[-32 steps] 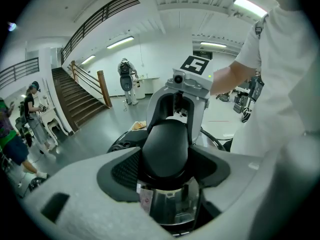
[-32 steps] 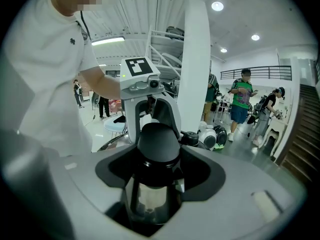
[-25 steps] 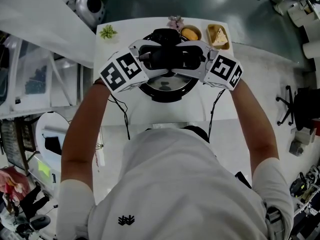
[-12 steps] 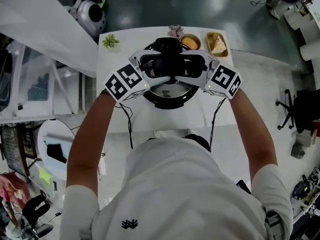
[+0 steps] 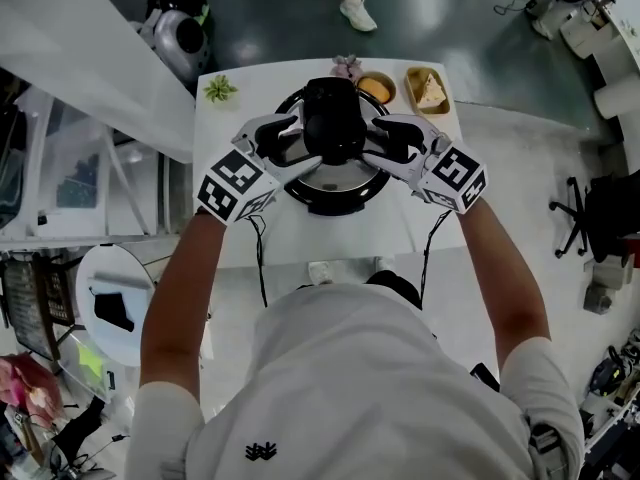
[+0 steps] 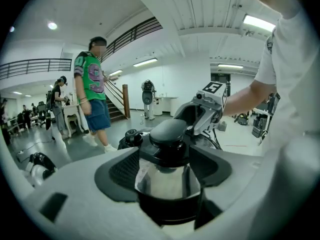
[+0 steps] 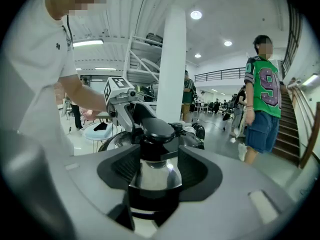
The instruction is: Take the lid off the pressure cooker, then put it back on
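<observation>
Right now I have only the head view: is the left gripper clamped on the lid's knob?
Observer: No. In the left gripper view the knob stands between the jaws of the left gripper, clear of both; they have just been opening.
Reviewer: And the right?
Observer: The right gripper has just been closing, with the knob between its jaws, but I see no press yet.
Reviewer: Whose shoes are at the top edge?
Observer: A bystander in a green jersey and blue shorts.
</observation>
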A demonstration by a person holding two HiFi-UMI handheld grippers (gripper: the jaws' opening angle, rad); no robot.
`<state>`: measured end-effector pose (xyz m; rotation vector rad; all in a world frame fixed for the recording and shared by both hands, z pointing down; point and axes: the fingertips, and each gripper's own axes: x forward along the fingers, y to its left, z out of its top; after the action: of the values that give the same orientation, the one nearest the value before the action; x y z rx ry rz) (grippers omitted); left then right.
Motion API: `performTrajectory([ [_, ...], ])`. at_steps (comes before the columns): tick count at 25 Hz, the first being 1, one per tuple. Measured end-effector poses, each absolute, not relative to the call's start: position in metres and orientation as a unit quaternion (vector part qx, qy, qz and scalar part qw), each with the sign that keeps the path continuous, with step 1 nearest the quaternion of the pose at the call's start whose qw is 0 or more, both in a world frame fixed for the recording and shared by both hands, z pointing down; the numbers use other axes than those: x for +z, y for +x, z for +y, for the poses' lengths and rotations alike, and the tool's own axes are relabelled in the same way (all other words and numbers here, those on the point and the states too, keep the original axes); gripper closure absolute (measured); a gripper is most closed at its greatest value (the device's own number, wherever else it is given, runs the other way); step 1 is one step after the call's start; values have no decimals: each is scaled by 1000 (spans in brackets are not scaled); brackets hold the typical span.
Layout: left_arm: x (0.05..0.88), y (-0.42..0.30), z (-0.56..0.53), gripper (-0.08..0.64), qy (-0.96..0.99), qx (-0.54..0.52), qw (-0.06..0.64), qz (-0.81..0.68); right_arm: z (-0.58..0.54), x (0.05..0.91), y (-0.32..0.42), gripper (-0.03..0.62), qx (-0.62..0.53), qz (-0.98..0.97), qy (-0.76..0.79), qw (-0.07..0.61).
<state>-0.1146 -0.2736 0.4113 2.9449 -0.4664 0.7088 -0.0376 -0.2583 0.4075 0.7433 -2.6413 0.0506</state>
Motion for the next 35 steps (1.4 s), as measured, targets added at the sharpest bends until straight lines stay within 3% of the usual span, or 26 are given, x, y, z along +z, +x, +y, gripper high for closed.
performTrajectory([
  [6, 406, -144, -261, 298, 956, 195, 60, -213, -236, 408, -18, 398, 34, -928, 323, 179],
  [9, 405, -160, -252, 378, 947, 178, 67, -258, -215, 411, -9, 480, 38, -918, 355, 173],
  [15, 413, -175, -221, 554, 940, 153, 94, -291, -167, 435, -4, 570, 75, -903, 385, 177],
  [35, 433, -140, -32, 552, 924, 172, 167, -299, -5, 455, -1, 581, 127, -919, 339, 157],
])
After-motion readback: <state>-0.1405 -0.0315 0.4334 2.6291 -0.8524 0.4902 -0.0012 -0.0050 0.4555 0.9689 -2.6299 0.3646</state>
